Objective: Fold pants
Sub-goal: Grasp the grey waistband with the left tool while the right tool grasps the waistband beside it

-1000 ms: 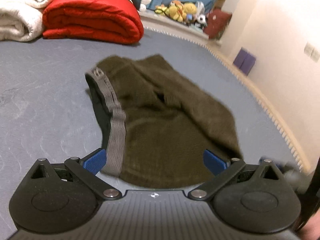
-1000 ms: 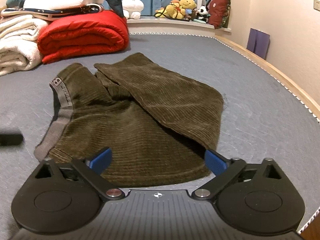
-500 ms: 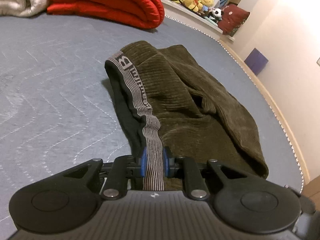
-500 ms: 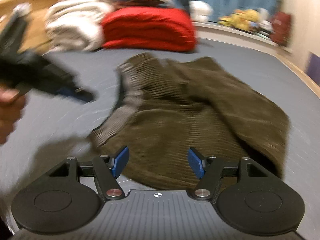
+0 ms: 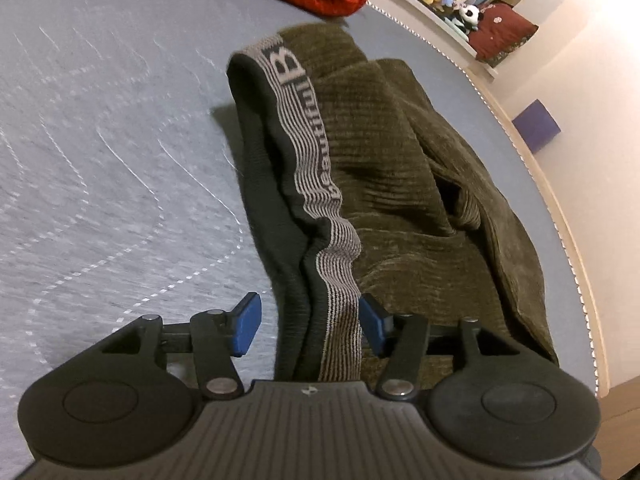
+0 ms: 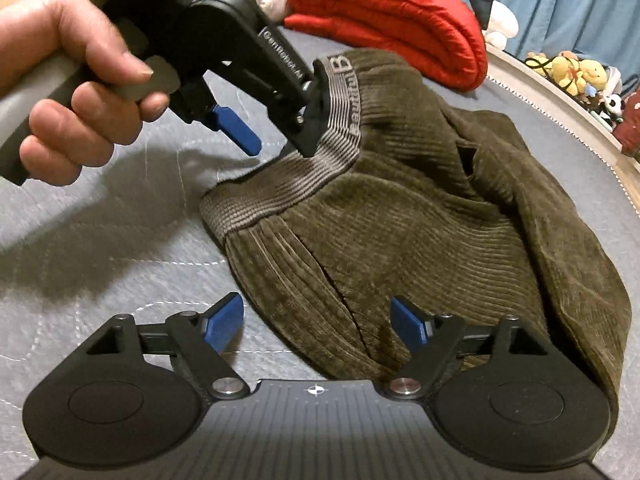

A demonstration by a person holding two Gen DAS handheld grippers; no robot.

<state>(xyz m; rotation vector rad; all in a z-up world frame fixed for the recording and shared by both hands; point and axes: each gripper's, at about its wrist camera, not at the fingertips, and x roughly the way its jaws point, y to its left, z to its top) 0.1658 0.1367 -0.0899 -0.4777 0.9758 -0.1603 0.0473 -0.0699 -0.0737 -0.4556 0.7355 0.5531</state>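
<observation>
**Pants lie crumpled on the bed**

Pants (image 6: 420,216) rest on our grey bed (image 5: 100,140). Our left gripper (image 5: 308,328) is spread, its blue pads straddling the striped waistband (image 5: 316,160). Our right gripper (image 6: 318,326) hangs released over the near edge.

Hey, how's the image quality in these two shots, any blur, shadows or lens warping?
Left wrist view: the bed cover is streaked with motion blur, the waistband stays sharp, and the bed edge bows from fisheye. Right wrist view: the hand is slightly smeared and throws a soft shadow on the cover; the pants are crisp.
</observation>
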